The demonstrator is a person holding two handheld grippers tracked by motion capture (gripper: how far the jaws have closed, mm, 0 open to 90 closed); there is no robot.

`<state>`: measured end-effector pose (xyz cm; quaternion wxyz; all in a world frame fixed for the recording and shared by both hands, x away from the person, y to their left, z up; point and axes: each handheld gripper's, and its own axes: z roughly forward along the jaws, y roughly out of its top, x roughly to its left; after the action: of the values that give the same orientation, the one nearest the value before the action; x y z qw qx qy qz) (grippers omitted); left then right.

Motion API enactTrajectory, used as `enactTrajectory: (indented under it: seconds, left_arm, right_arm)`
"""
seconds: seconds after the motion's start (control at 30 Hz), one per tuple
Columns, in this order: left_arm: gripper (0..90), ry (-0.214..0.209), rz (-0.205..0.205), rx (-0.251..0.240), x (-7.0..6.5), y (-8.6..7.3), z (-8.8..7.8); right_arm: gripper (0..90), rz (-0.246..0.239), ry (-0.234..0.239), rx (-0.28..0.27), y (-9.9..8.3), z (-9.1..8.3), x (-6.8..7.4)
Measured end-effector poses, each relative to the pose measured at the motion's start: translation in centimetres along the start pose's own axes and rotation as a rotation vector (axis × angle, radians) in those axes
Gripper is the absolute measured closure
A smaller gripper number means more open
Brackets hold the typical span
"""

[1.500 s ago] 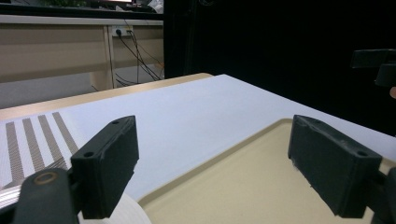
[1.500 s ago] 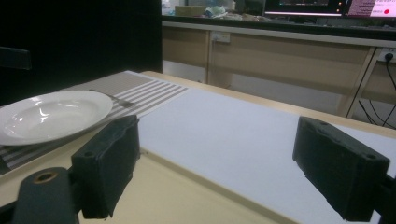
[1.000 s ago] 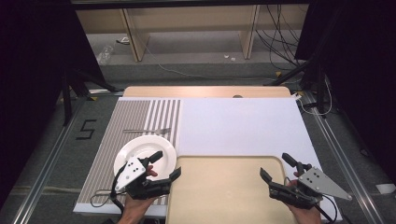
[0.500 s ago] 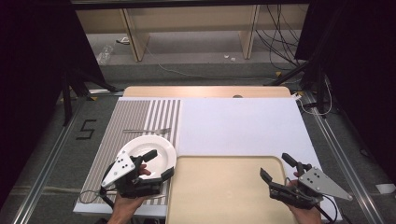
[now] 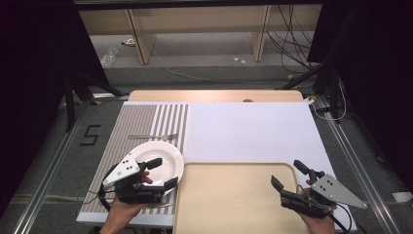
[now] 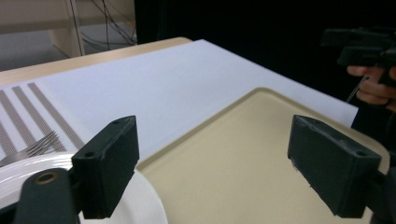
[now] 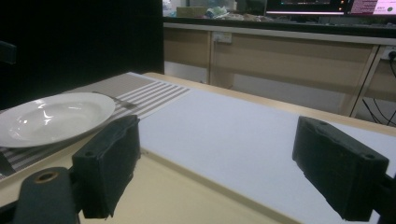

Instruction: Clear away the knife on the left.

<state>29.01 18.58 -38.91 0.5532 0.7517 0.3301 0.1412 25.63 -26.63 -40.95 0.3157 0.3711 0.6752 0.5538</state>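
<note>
The high view looks forward and down from above the near edge, with the beige tray (image 5: 234, 195) low in the picture. The left gripper view sits close above the tray (image 6: 243, 172) — facing across it. The right gripper view, low beside the tray (image 7: 154, 196), faces the white plate (image 7: 51, 116) — shared with both other views.
</note>
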Motion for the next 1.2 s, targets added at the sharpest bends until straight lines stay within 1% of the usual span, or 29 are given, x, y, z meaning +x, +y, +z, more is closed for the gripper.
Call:
enactTrajectory:
  seconds: [0.07,0.17,0.23,0.27,0.3,0.37,0.43,0.5,0.67,0.73,0.8,0.9,0.97,1.07,1.17,1.2]
  left_arm:
    - [16.5,0.025,0.022,0.031,0.2,0.0,0.0]
    - [16.5,0.039,0.029,0.063,0.5,0.1,-0.2]
    - [16.6,0.049,0.040,0.109,0.8,0.0,-0.3]
    - [16.6,0.055,0.058,0.137,1.0,0.0,-0.3]
    - [16.6,0.060,0.062,0.148,1.1,-0.1,-0.3]
    - [16.6,0.052,0.061,0.183,1.4,-0.1,-0.4]
    - [16.7,0.053,0.066,0.195,1.7,0.1,-0.7]
    - [16.7,0.047,0.067,0.218,2.0,0.4,-1.1]
    - [16.8,0.057,0.077,0.282,2.9,0.4,-1.9]
    - [16.6,0.076,0.099,0.309,3.1,0.2,-2.2]
    - [17.2,0.106,0.119,0.313,3.3,0.0,-2.8]
    - [18.2,0.125,0.121,0.344,4.0,-0.6,-3.6]
    - [18.3,0.148,0.131,0.374,4.5,-0.9,-4.0]
    - [18.9,0.151,0.142,0.402,4.6,-1.2,-4.5]
    - [19.2,0.140,0.144,0.431,4.9,-1.5,-4.8]
    - [19.1,0.136,0.156,0.465,5.1,-1.8,-4.9]
  right_arm:
    - [15.9,-0.003,0.000,0.000,0.0,0.0,0.0]
    - [15.9,-0.003,0.000,0.002,0.0,0.0,0.1]
    - [16.0,-0.004,-0.001,0.001,0.0,0.0,0.0]
    - [16.1,-0.005,0.000,0.001,0.0,0.1,0.0]
    - [16.1,-0.005,0.000,0.001,0.0,0.1,0.0]
    - [16.1,-0.006,-0.001,0.005,0.0,0.1,0.1]
    - [16.1,-0.008,-0.001,0.007,0.0,0.1,0.1]
    - [16.1,-0.004,-0.001,0.006,-0.1,0.1,0.1]
    - [16.2,0.002,-0.004,0.013,-0.1,0.1,0.0]
    - [16.5,0.000,-0.005,0.013,-0.1,0.1,-0.1]
    - [16.6,0.003,-0.003,0.014,-0.1,0.2,-0.1]
    - [16.7,0.009,-0.004,0.013,-0.2,0.1,-0.1]
    - [16.8,0.007,-0.007,0.013,-0.2,0.1,-0.2]
    - [17.0,0.008,-0.005,0.022,-0.2,0.1,-0.2]
    - [17.0,0.010,-0.005,0.022,-0.2,0.2,-0.2]
    - [17.1,0.010,-0.006,0.021,-0.2,0.1,-0.2]
